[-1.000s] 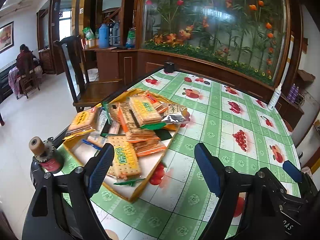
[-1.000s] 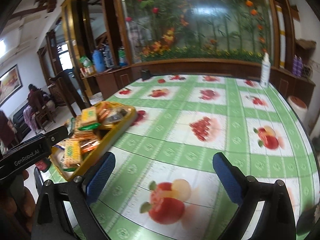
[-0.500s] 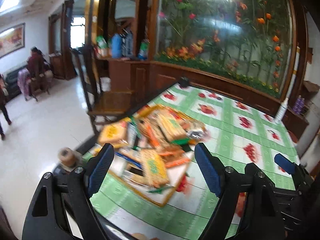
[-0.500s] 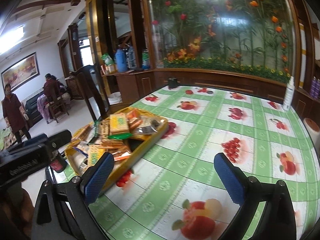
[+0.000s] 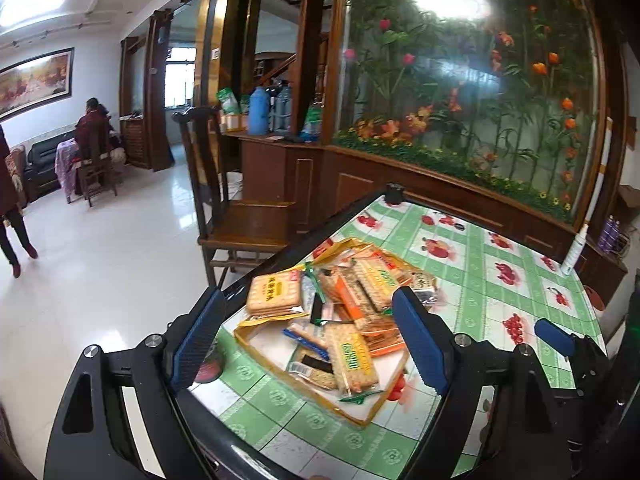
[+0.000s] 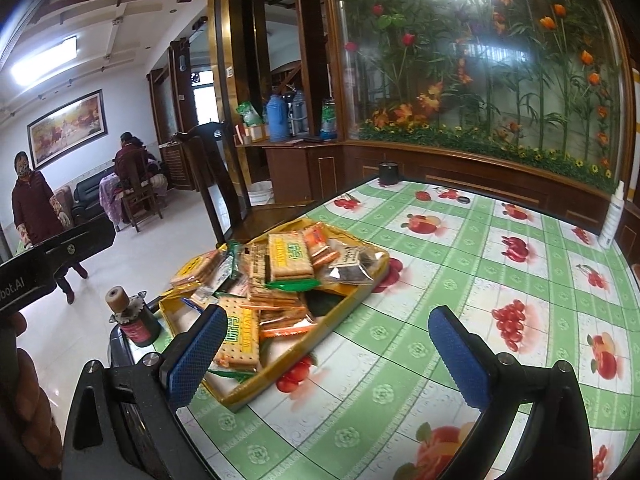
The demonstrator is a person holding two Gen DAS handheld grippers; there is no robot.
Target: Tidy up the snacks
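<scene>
A yellow tray heaped with several packs of crackers and snacks lies near the left edge of the table. A tan cracker pack sits on the tray's left side, and a green-labelled pack lies toward its front. My left gripper hovers open above and short of the tray, nothing between its blue pads. In the right wrist view the tray lies ahead on the left. My right gripper is open and holds nothing. Its left pad overlaps a green-labelled pack in the picture.
The table wears a green checked cloth with fruit prints. A small dark bottle with a cork top stands at the table's corner left of the tray. A white spray bottle and a black jar stand at the far edge. A wooden chair stands left of the table.
Both grippers have drawn back from the tray and risen a little, so the tray looks smaller and farther. The table's near edge now shows in the left wrist view. Both stay open.
</scene>
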